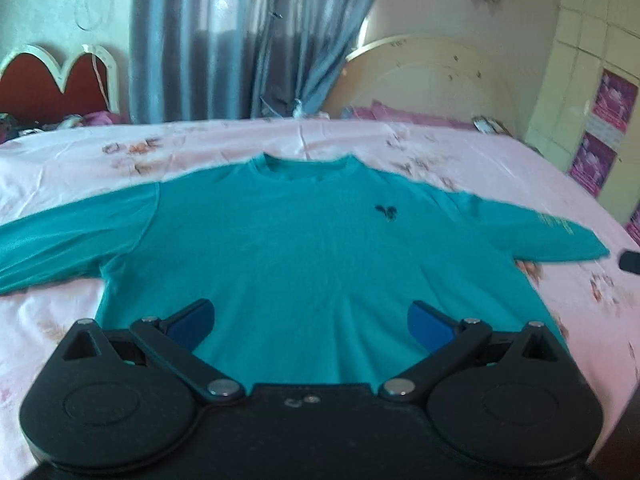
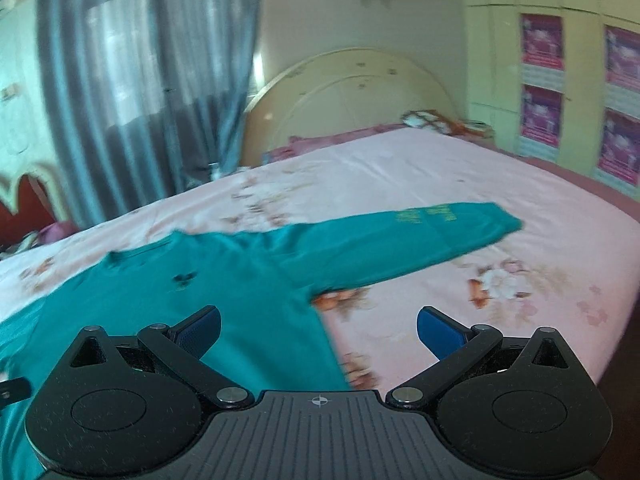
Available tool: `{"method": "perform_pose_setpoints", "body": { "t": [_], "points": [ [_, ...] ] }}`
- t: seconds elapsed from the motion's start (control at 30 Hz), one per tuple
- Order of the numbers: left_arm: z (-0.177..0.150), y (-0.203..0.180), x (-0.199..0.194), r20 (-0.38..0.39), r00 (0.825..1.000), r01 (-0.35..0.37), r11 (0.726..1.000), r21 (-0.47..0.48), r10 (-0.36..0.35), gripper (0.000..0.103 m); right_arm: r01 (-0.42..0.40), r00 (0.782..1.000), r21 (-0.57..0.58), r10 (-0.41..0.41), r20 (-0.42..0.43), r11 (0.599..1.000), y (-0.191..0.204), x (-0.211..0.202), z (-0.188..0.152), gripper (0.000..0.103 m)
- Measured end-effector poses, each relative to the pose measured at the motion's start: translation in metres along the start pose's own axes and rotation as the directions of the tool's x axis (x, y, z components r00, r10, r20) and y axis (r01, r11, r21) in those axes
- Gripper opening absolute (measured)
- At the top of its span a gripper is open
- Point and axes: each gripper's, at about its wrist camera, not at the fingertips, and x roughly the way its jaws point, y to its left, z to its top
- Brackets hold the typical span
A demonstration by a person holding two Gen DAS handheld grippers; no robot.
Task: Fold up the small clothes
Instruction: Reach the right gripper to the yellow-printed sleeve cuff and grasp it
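A teal long-sleeved shirt (image 1: 288,248) lies flat and face up on the bed, neck away from me, both sleeves spread out sideways. A small dark logo (image 1: 386,212) marks its chest. My left gripper (image 1: 310,320) hovers open over the shirt's lower hem, nothing between its blue fingers. In the right wrist view the shirt (image 2: 224,288) shows with its right sleeve (image 2: 404,240) stretched out, yellow print near the cuff. My right gripper (image 2: 318,328) is open above the shirt's right side edge, holding nothing.
The pink floral bedsheet (image 1: 460,160) covers a wide bed. A cream headboard (image 2: 352,92) and pink pillows stand at the far right, grey curtains (image 1: 224,40) behind, a cupboard with posters (image 2: 544,80) on the right. Part of the other gripper (image 1: 630,262) shows at the right edge.
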Motion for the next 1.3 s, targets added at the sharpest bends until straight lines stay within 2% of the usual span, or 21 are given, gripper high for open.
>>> {"method": "perform_pose_setpoints", "body": {
  "t": [0.13, 0.23, 0.33, 0.43, 0.57, 0.63, 0.8, 0.83, 0.9, 1.13, 1.2, 1.27, 1.3],
  "points": [
    [0.002, -0.008, 0.001, 0.124, 0.992, 0.026, 0.999, -0.042, -0.021, 0.103, 0.024, 1.0, 0.06, -0.024, -0.008, 0.998, -0.033, 0.02, 0.012, 0.103],
    [0.012, -0.021, 0.018, 0.077, 0.997, 0.003, 1.0, -0.017, -0.002, 0.103, 0.046, 0.999, 0.106, -0.043, -0.03, 0.993, -0.058, 0.04, 0.019, 0.103],
    [0.019, -0.027, 0.029, 0.069, 0.997, -0.016, 0.999, -0.051, 0.019, 0.103, 0.036, 0.999, 0.15, -0.031, -0.037, 0.988, -0.085, 0.068, 0.029, 0.103],
    [0.027, -0.038, 0.048, -0.02, 0.999, -0.026, 0.998, -0.063, 0.025, 0.103, 0.049, 0.999, 0.191, -0.046, -0.024, 0.98, -0.115, 0.094, 0.042, 0.103],
    [0.033, -0.059, 0.072, -0.072, 0.995, -0.073, 0.993, -0.087, 0.067, 0.102, 0.058, 0.998, 0.247, -0.059, -0.003, 0.967, -0.163, 0.129, 0.06, 0.102],
    [0.036, -0.075, 0.082, -0.082, 0.993, -0.09, 0.993, -0.072, 0.084, 0.1, 0.074, 0.997, 0.276, -0.073, -0.011, 0.958, -0.187, 0.146, 0.066, 0.061],
    [0.041, -0.111, 0.1, -0.09, 0.988, -0.13, 0.991, -0.025, 0.127, 0.1, 0.066, 0.998, 0.385, -0.06, -0.028, 0.92, -0.245, 0.179, 0.069, 0.057],
    [0.043, -0.118, 0.105, -0.098, 0.986, -0.134, 0.991, -0.013, 0.132, 0.1, 0.057, 0.998, 0.397, -0.05, -0.027, 0.916, -0.252, 0.183, 0.069, 0.046],
    [0.044, -0.13, 0.111, -0.111, 0.985, -0.135, 0.991, 0.006, 0.135, 0.1, 0.047, 0.999, 0.429, -0.036, -0.033, 0.902, -0.268, 0.193, 0.068, 0.037],
    [0.048, -0.159, 0.135, -0.139, 0.979, -0.144, 0.988, 0.048, 0.149, 0.1, 0.02, 1.0, 0.537, -0.008, -0.023, 0.843, -0.309, 0.211, 0.064, 0.037],
    [0.051, -0.164, 0.141, -0.143, 0.979, -0.141, 0.988, 0.058, 0.148, 0.101, -0.002, 1.0, 0.581, 0.009, -0.009, 0.814, -0.321, 0.213, 0.062, 0.037],
    [0.054, -0.168, 0.145, -0.145, 0.978, -0.139, 0.988, 0.065, 0.147, 0.101, -0.05, 0.999, 0.642, 0.051, 0.017, 0.765, -0.334, 0.218, 0.057, 0.037],
    [0.054, -0.17, 0.146, -0.145, 0.978, -0.138, 0.988, 0.067, 0.147, 0.101, -0.076, 0.997, 0.682, 0.078, 0.027, 0.727, -0.34, 0.221, 0.054, 0.037]
  ]
}}
